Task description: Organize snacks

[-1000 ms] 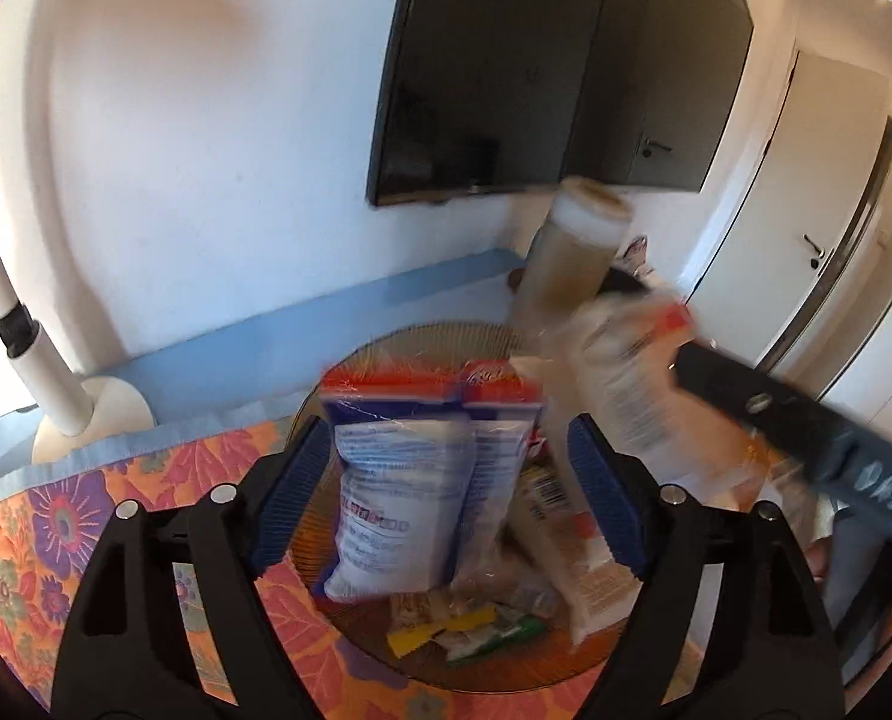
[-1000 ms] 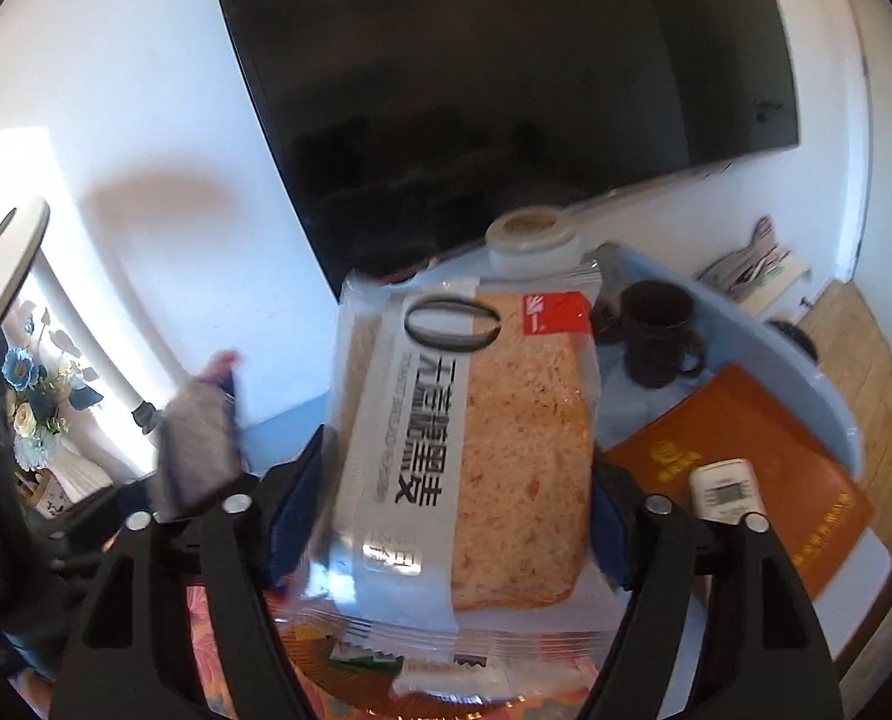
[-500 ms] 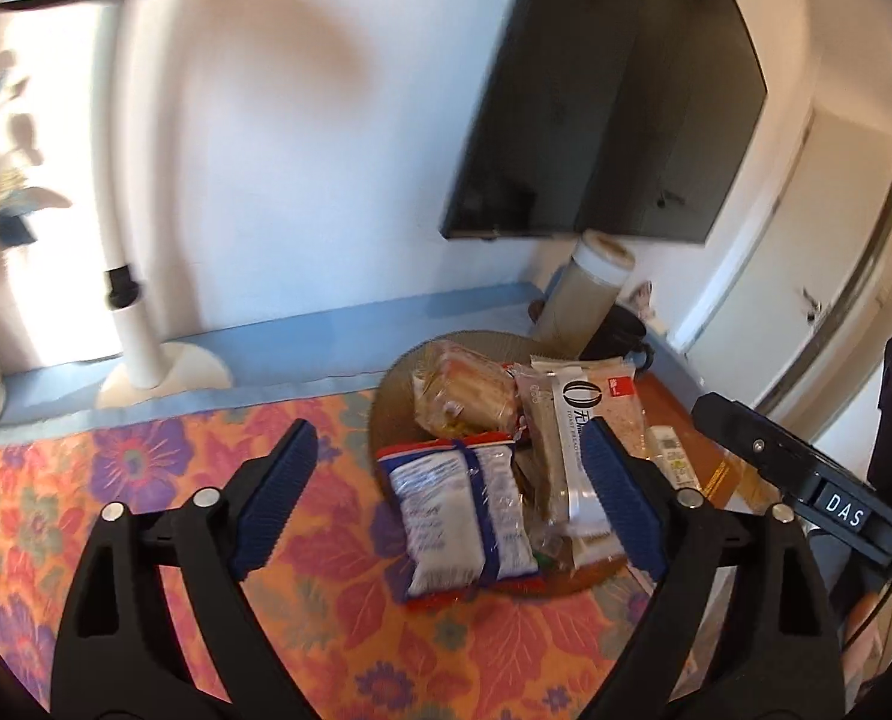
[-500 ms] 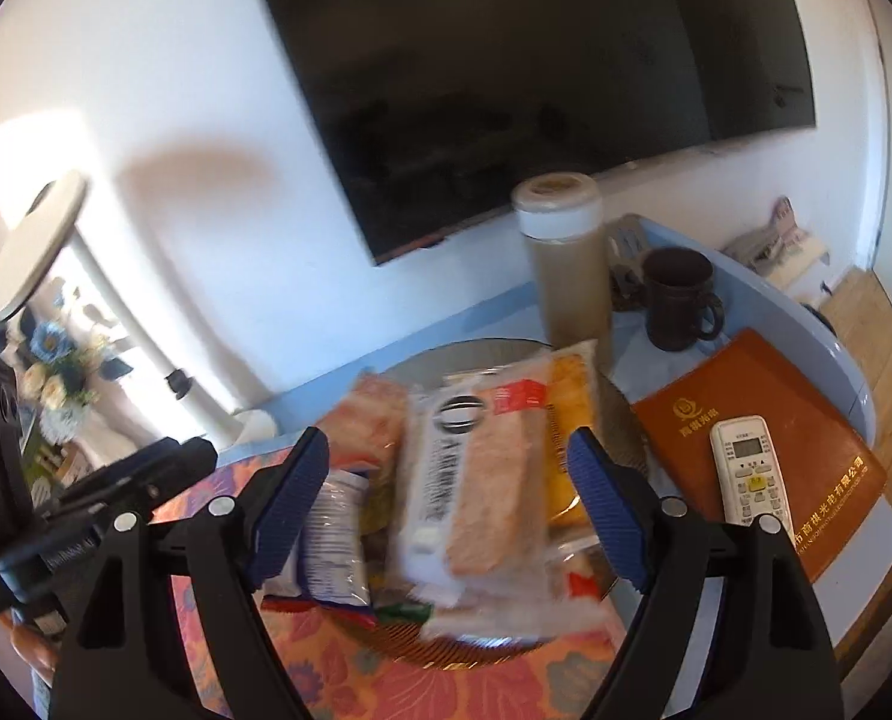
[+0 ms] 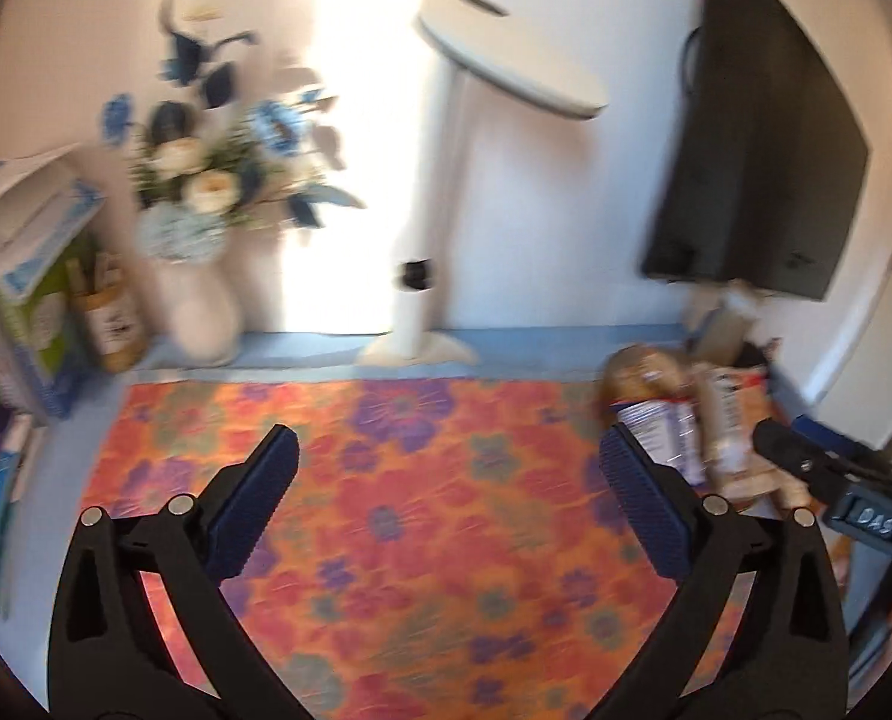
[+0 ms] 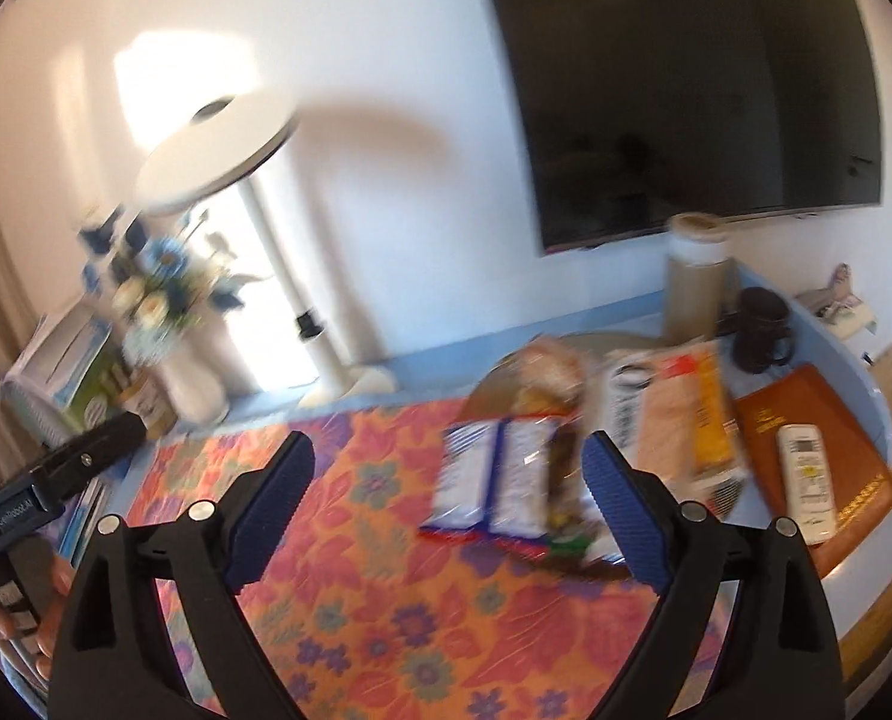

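Jaws: both grippers spread, empty | snack packs (image 6: 505, 480) blurred (probably on plate), partly behind right pad (image 6: 625, 516)

Two blue-and-white snack packs (image 6: 493, 483), one bread packet (image 6: 673, 420), one mug (image 6: 760, 330), one remote (image 6: 805, 483), one lamp (image 6: 218, 144) and one vase (image 6: 194, 384).

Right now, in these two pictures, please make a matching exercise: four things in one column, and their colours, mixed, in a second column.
Things:
1. mug
2. remote control
3. book under the remote control
4. finger pads of the right hand-held gripper

Colours:
a. white
b. blue
c. dark, almost black
d. orange-brown

Pairs: 1-c, 2-a, 3-d, 4-b
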